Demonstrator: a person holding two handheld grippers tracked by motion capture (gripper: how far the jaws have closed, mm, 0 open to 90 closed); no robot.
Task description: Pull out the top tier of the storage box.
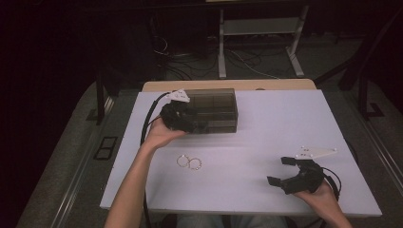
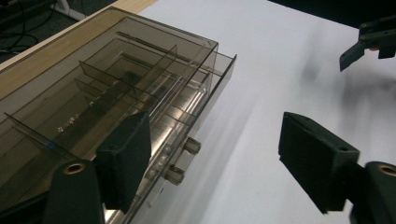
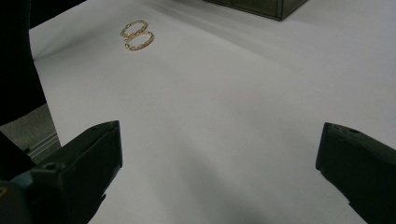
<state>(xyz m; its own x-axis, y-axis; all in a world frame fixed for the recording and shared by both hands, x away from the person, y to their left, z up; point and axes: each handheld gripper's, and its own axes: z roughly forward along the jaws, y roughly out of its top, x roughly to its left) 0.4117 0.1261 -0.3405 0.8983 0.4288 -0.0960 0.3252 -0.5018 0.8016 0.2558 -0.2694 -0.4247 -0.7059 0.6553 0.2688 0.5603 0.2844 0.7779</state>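
Gold rings [image 1: 189, 162], two, are lying touching each other on the white tabletop [image 1: 266, 128], near the front edge. Right gripper [image 1: 283, 171] is resting at the right, jaws apart, nothing between them. Farther back, left gripper [image 1: 190, 124] is working at the smoky box [image 1: 216, 105], jaws apart and straddling its drawer knobs [image 2: 183, 159]. Advice: centre on one knob and pull straight, so the drawer is not jamming.

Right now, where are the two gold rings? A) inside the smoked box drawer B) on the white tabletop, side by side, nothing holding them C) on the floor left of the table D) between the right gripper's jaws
B: the two gold rings lie side by side on the white tabletop, in front of the smoked box and well apart from the right gripper, whose jaws stand open.
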